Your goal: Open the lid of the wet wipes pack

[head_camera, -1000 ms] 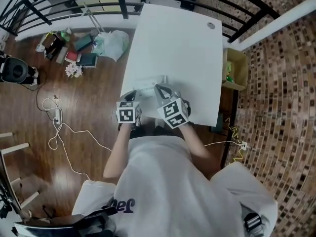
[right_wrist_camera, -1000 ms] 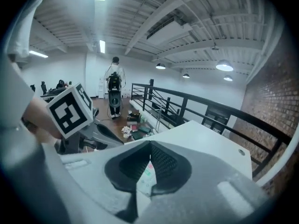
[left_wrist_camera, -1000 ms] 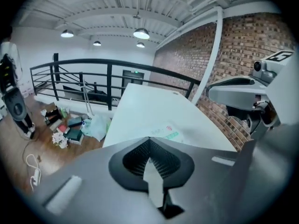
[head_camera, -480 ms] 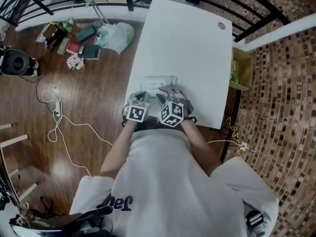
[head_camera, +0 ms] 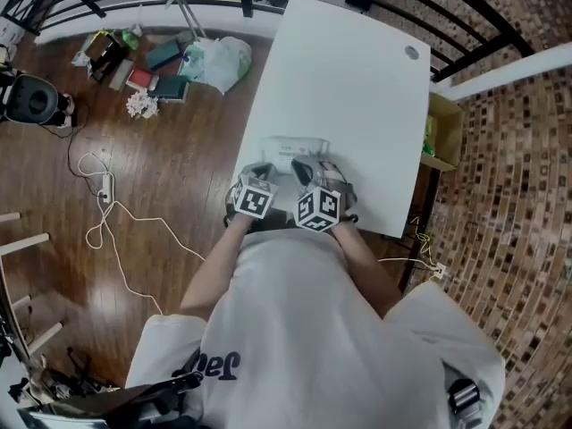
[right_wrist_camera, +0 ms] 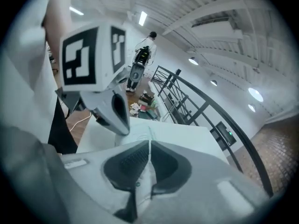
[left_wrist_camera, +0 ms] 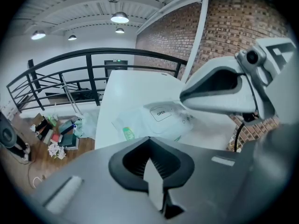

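A: Both tools are low over the near edge of the white table (head_camera: pixel 357 79), and the wet wipes pack (head_camera: pixel 293 148) lies flat just ahead of their tips

B: Jaw check! The left gripper (left_wrist_camera: pixel 150 141) has its jaws together with nothing between them, and the pack sits just beyond its nose, a touch to the right

A: And the right gripper (right_wrist_camera: pixel 149 141)?

B: Closing as we speak, jaws all but met. I see nothing between them, though a thin lip there would be hard to spot. Seen from the left gripper view, its tip hangs over the pack's right end, right beside the lid (left_wrist_camera: pixel 161 113). Whether it touches, I cannot tell

A: How will this thing behave?

B: My read is light and soft: a film pouch that sags, crinkles and skids on a smooth top. Pull the lid with nothing pinning the body and the whole pack probably comes up with it

A: So where do you take hold?

B: The lid looks like the stiffer part, that rounded flap marked OPEN. I'd pinch its free lip, though I can't make out which edge lifts, and peel it back. The left tool, closed as it is, suits pressing the pouch flat on its own side, clear of the flap

A: Fragile?

B: Hardly, but slick film gives the pads little to bite, so a shallow grip could slip off
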The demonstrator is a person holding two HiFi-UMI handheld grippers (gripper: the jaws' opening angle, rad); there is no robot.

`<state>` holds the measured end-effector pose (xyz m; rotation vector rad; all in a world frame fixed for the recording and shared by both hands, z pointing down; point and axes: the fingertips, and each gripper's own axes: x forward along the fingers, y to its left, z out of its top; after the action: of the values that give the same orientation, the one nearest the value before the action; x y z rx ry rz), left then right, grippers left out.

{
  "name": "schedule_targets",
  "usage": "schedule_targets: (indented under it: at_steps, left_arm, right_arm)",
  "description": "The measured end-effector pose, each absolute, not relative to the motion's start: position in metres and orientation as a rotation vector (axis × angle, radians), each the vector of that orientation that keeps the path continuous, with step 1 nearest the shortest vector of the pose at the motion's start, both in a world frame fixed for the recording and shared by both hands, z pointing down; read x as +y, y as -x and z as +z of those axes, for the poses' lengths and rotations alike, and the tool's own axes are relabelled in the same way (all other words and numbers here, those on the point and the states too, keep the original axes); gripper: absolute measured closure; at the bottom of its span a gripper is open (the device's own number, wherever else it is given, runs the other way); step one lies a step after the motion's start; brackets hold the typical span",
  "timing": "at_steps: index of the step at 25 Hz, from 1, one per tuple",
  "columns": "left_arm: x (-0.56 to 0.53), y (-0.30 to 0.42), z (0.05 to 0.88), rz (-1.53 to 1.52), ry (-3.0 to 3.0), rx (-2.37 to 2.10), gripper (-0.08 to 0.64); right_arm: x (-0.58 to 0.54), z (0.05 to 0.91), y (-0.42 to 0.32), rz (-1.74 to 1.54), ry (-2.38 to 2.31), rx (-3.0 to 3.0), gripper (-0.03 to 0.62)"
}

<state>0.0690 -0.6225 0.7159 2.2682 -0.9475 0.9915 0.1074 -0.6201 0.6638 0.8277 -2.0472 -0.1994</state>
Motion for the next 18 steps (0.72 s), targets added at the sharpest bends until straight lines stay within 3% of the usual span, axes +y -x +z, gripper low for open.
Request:
schedule_targets:
  at_steps: [8, 18]
  left_arm:
    - [-0.621, -0.07, 0.718, 1.0, -2.288, -0.916, 0.545]
    - [-0.616, -0.062, 0.713, 0.955, -2.293, -0.834, 0.545]
  right_arm:
    - [-0.708, 0.645, -0.119, 0.004, -0.923, -2.1, 0.578]
    - [-0.722, 0.718, -0.132, 0.438, -1.019, -1.938, 0.601]
